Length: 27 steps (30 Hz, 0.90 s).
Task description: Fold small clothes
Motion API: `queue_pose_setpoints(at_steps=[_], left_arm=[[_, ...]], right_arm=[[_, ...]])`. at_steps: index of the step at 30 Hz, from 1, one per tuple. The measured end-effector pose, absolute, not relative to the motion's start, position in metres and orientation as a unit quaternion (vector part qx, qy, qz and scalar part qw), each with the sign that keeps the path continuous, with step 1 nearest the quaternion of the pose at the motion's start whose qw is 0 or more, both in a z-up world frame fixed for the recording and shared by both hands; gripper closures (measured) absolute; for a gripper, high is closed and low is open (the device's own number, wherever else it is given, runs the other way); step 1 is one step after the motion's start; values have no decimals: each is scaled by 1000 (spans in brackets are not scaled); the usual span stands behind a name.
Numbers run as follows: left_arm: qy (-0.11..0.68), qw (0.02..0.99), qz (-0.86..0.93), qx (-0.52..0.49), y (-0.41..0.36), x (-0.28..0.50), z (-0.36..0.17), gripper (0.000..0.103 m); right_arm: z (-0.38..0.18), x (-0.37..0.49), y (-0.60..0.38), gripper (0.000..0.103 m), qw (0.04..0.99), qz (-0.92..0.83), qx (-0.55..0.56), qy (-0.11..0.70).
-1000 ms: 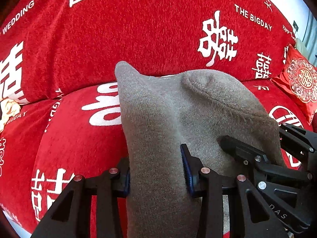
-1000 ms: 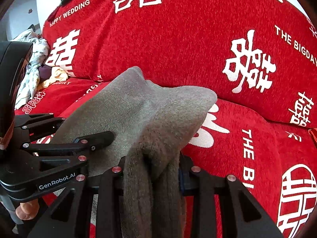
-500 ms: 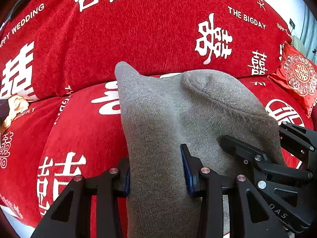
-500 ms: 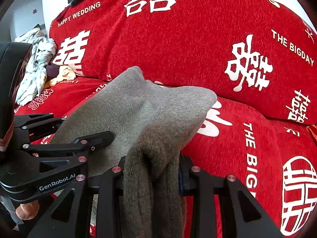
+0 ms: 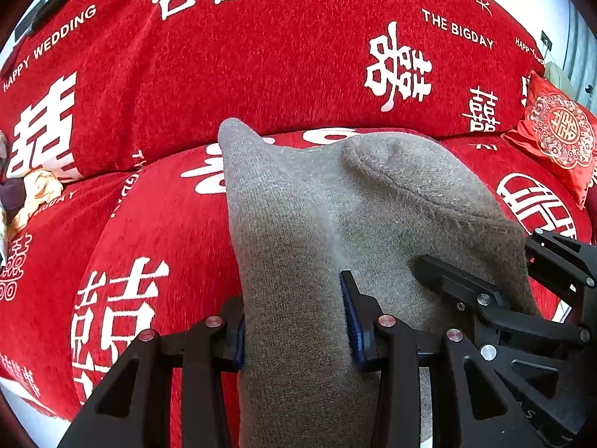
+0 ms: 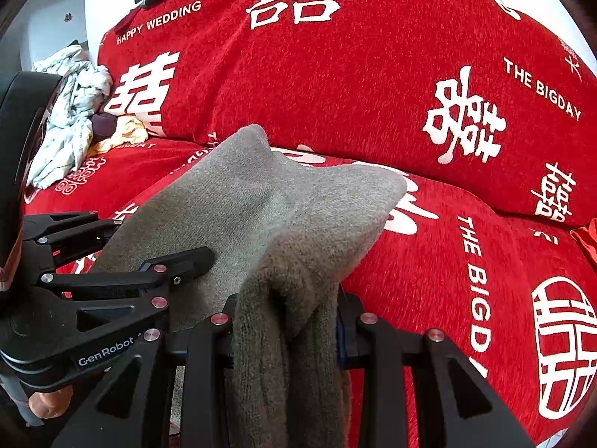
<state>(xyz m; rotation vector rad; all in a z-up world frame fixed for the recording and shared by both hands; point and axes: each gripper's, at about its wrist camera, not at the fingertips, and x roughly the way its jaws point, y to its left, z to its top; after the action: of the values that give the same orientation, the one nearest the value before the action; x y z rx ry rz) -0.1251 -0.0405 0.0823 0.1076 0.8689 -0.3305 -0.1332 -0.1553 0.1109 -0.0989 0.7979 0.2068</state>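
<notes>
Right wrist view alone shows crumpled pale clothes (image 6: 69, 112) heaped at far left of the red sofa cover (image 6: 335, 93); left view alone, an embroidered red cushion (image 5: 559, 134); grey knit sock (image 5: 335, 224), fuzzy, bunched, lifted over the seat; left gripper (image 5: 294, 321) and right gripper (image 6: 285, 321) each clamped on it.

plain grey knit sock (image 5: 335, 224), black grippers with blue pads (image 5: 350, 321), bright red sofa cover (image 5: 261, 74) with white characters and lettering all over it
</notes>
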Motion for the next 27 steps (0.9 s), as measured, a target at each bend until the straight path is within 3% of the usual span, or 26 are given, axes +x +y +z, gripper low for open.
queue_pose_setpoints(at_steps=[22, 27], left_arm=[[415, 894, -162, 41, -26, -150, 34, 60], [413, 894, -168, 38, -22, -153, 29, 55]], right_arm=[[63, -152, -155, 69, 909, 101, -43, 402], [54, -153, -167, 67, 906, 109, -14, 409]])
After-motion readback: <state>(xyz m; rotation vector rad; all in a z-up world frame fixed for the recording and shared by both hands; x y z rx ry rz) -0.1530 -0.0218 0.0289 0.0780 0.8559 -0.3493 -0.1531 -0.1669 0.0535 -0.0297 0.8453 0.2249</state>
